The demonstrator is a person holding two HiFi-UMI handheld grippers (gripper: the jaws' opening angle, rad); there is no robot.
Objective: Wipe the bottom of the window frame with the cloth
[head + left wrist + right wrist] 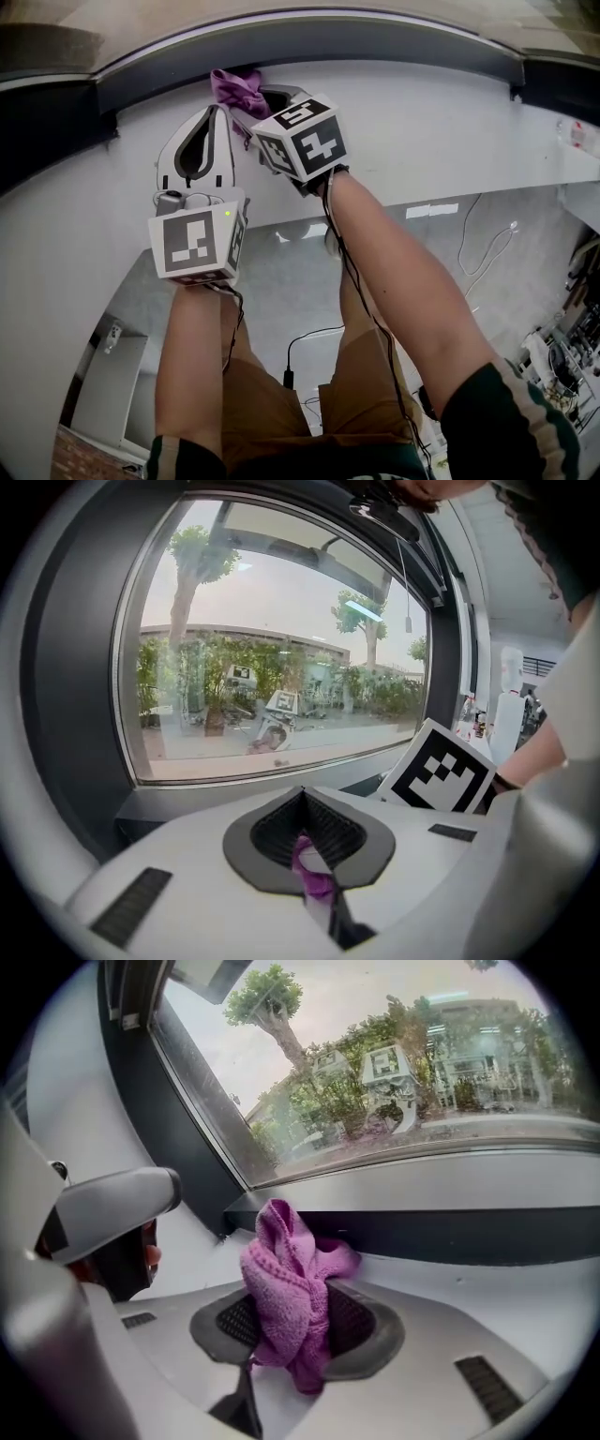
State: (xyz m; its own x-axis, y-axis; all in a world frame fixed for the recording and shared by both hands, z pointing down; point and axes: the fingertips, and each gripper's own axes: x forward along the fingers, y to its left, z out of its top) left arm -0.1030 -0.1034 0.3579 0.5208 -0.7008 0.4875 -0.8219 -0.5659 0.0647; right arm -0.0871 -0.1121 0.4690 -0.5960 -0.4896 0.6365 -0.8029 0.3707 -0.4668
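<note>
Reaching forward with both arms, the person holds the right gripper [262, 96] over the white sill [422, 122]. Its fingers are clamped on the purple cloth [236, 86], which bunches against the dark frame [375, 47] at 12 o'clock. The left gripper [217, 112] sits at its 8 o'clock, fingers together, pinching a purple cloth scrap. A white cable [478, 239] trails at 4 o'clock.

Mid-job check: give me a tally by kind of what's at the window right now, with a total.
Grippers: 2, the left gripper and the right gripper
Purple cloth: 1, bunched in the right gripper, with a purple bit pinched in the left too
Window frame: 1
Total: 4
</note>
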